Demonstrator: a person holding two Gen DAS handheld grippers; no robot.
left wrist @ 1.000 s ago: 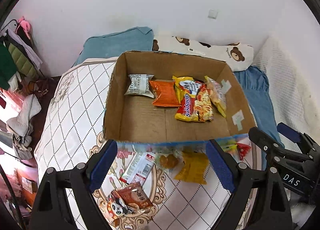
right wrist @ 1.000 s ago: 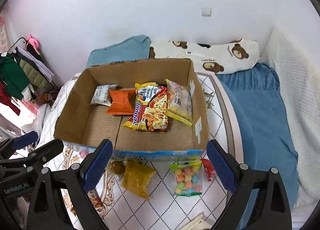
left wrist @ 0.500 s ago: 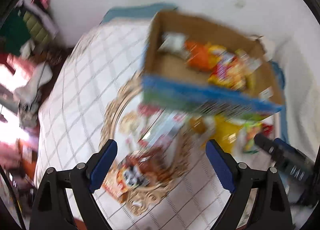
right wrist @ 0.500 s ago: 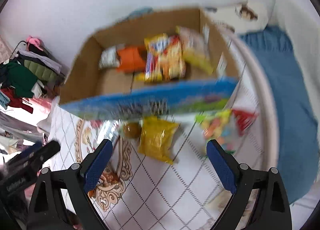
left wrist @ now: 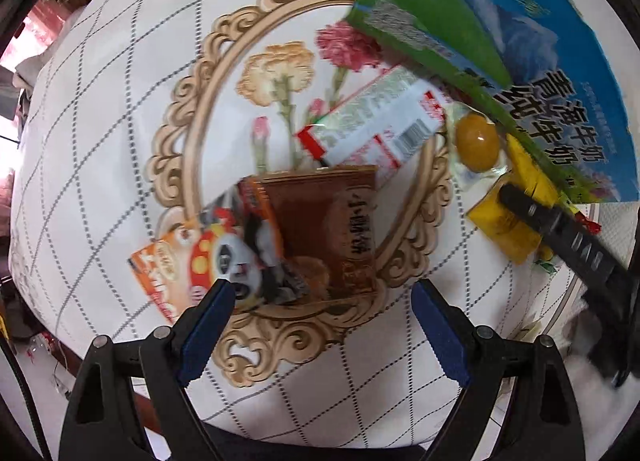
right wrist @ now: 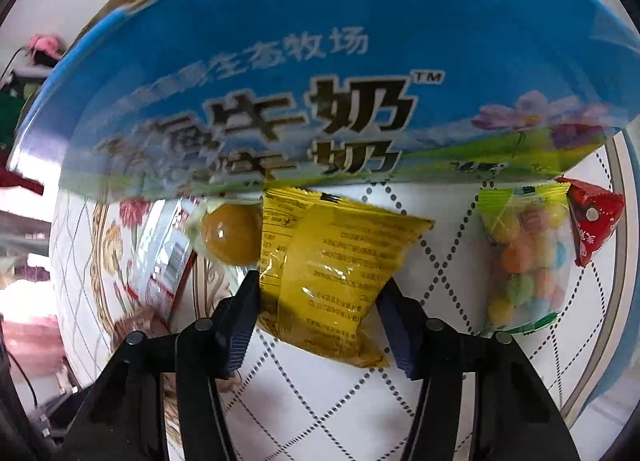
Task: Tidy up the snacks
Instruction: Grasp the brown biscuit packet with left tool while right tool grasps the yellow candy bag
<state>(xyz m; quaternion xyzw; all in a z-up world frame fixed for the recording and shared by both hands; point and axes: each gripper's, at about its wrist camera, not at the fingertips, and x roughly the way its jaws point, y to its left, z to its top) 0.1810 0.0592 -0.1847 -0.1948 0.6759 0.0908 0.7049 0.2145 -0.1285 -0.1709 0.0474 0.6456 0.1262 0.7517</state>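
Care matters now: my right tongs (right wrist: 316, 325) straddle the yellow packet (right wrist: 332, 269) beside the box (right wrist: 320, 61), jaws not yet pinching, so I should close gently mid-packet while my left tongs (left wrist: 320, 325) hang open.

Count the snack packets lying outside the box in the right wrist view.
5: yellow packet between the right gripper fingers, round amber snack left of it, white packet far left, candy bag and red packet right. More may hide.

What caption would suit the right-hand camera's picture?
Right gripper straddling a yellow snack packet on the patterned cloth, just below the blue milk carton box.
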